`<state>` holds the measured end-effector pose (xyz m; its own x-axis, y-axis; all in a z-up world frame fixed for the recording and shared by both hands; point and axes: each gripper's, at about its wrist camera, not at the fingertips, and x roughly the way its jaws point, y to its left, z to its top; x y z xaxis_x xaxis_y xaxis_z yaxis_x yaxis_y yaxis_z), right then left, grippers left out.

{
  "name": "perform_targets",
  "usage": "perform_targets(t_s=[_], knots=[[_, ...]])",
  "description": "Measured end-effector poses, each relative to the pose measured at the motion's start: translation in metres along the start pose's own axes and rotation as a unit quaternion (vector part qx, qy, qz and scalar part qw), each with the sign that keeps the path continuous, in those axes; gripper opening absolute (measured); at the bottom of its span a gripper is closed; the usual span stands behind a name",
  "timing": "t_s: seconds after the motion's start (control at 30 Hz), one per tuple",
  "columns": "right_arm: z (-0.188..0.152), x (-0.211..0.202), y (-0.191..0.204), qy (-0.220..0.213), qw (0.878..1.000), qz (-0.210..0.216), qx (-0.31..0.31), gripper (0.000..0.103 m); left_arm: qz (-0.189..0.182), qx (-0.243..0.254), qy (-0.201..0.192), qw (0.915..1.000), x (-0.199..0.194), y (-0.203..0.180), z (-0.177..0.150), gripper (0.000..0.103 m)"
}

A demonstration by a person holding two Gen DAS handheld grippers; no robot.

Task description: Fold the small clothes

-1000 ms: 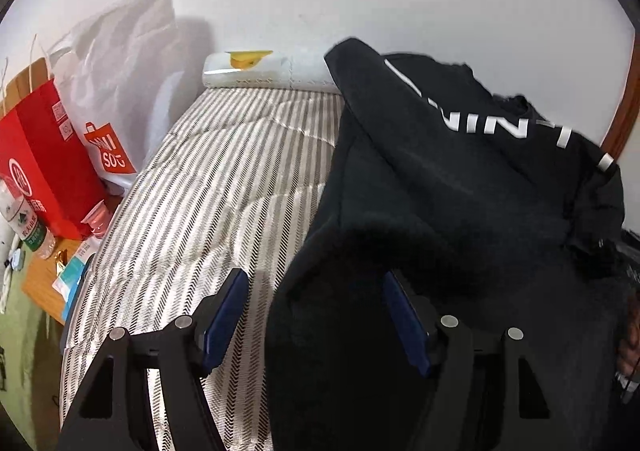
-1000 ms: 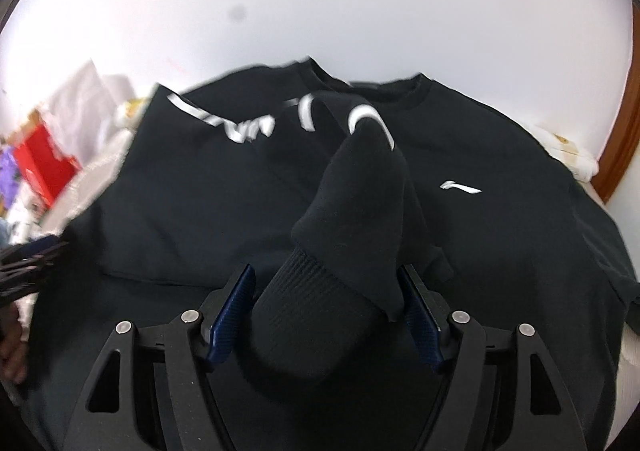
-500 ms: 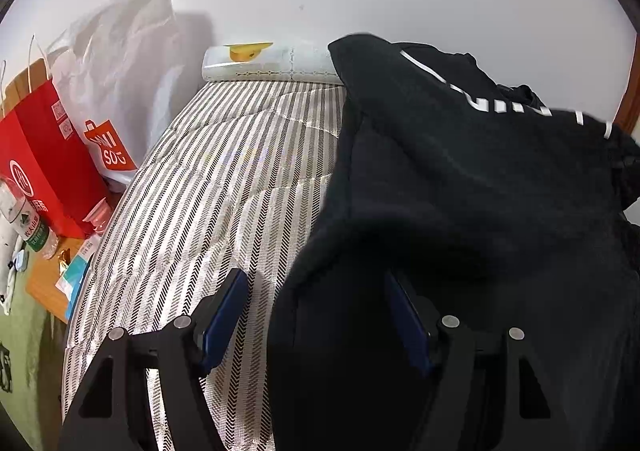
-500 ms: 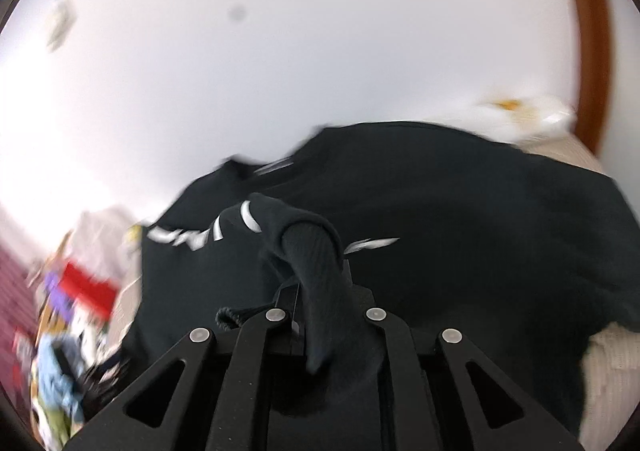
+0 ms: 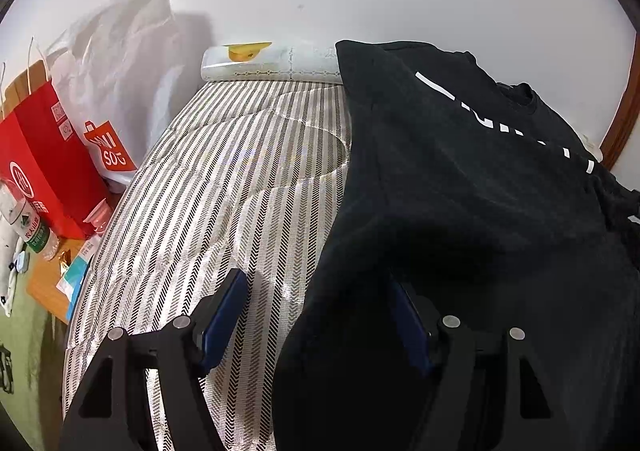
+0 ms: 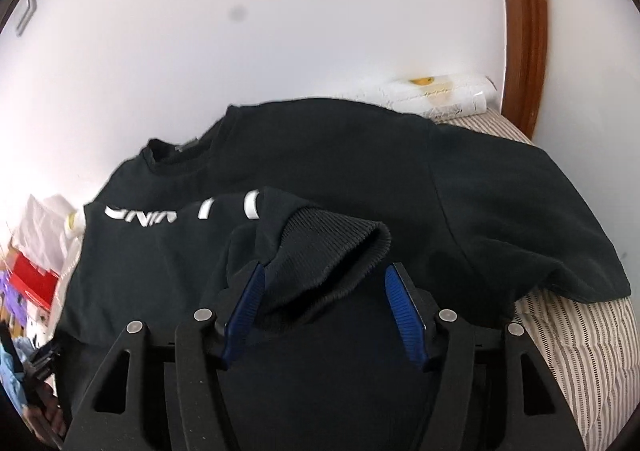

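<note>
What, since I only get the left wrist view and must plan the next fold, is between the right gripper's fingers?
Observer: The sweater's ribbed cuff lies loose between them. The right gripper is open, and its jaws have just been opening.
Operator: Where does that sleeve lie?
Observer: On top of the sweater, with the cuff close to the white lettering.
Operator: Is the sweater's far side on the bed?
Observer: Yes, its right edge rests on the striped mattress.
</note>
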<state>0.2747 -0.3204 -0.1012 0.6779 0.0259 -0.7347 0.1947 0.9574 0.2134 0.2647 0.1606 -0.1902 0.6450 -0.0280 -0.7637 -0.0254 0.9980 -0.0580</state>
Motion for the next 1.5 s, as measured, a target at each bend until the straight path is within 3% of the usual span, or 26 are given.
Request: perform_targets(t_s=[0.17, 0.33, 0.37, 0.4, 0.43, 0.5, 0.6, 0.67, 0.77, 0.8, 0.83, 0.9, 1.03, 1.17, 1.27, 1.4, 1.5], knots=[[-0.002, 0.003, 0.016, -0.001, 0.999, -0.002, -0.035, 0.073, -0.001, -0.001, 0.000, 1.0000, 0.000, 0.000, 0.000, 0.070], [-0.005, 0.042, 0.021, 0.034, 0.999, -0.024, -0.029, 0.072, -0.001, -0.001, 0.000, 1.0000, 0.000, 0.000, 0.000, 0.070], [-0.005, 0.048, 0.020, 0.035, 0.999, -0.026, -0.025, 0.062, -0.001, 0.000, 0.000, 1.0000, 0.000, 0.000, 0.000, 0.070], [-0.005, 0.051, 0.020, 0.034, 0.999, -0.026, -0.026, 0.033, -0.001, 0.000, 0.000, 1.0000, 0.000, 0.000, 0.000, 0.070], [-0.005, 0.056, 0.023, 0.039, 0.998, -0.027, -0.036, 0.018, -0.001, 0.000, 0.000, 1.0000, 0.000, 0.001, 0.000, 0.070], [-0.003, 0.055, 0.024, 0.041, 0.998, -0.018, -0.048, 0.011, -0.001, -0.001, 0.000, 1.0000, 0.000, 0.000, 0.000, 0.070], [0.005, 0.031, 0.011, 0.009, 0.999, 0.028, -0.036, 0.011, -0.001, 0.000, 0.000, 1.0000, 0.000, 0.000, 0.000, 0.070], [0.012, 0.026, -0.002, 0.011, 0.999, 0.047, -0.013, 0.014, 0.000, 0.001, 0.000, 1.0000, 0.000, 0.000, 0.000, 0.070], [0.018, 0.030, -0.020, 0.042, 0.999, 0.001, 0.001, 0.042, 0.000, 0.002, -0.001, 1.0000, 0.000, 0.000, -0.001, 0.070], [0.017, 0.029, -0.023, 0.043, 0.999, -0.017, 0.000, 0.046, 0.001, 0.002, -0.001, 1.0000, 0.000, 0.000, -0.001, 0.070], [0.015, 0.024, -0.027, 0.033, 0.998, -0.054, -0.009, 0.046, 0.001, 0.002, 0.000, 1.0000, 0.000, 0.000, -0.001, 0.070], [0.013, 0.014, -0.027, 0.013, 0.996, -0.086, -0.027, 0.046, 0.000, 0.002, -0.001, 1.0000, 0.001, 0.000, -0.001, 0.070], [0.009, -0.006, -0.020, -0.022, 0.996, -0.076, -0.042, 0.046, 0.000, 0.002, 0.000, 1.0000, 0.001, 0.001, -0.001, 0.070], [0.001, 0.000, 0.012, -0.045, 0.991, -0.069, -0.110, 0.046, 0.000, 0.001, 0.000, 1.0000, 0.001, 0.001, -0.001, 0.070], [-0.004, 0.023, 0.019, -0.034, 0.990, -0.068, -0.120, 0.045, 0.002, 0.004, 0.000, 1.0000, 0.001, 0.000, -0.001, 0.071], [-0.013, 0.064, 0.008, 0.007, 0.984, -0.128, -0.122, 0.041, 0.006, 0.005, 0.001, 1.0000, 0.002, 0.000, -0.001, 0.071], [-0.012, 0.061, -0.002, 0.001, 0.988, -0.115, -0.103, 0.047, 0.011, 0.012, -0.002, 0.9999, 0.001, -0.003, -0.001, 0.071]])
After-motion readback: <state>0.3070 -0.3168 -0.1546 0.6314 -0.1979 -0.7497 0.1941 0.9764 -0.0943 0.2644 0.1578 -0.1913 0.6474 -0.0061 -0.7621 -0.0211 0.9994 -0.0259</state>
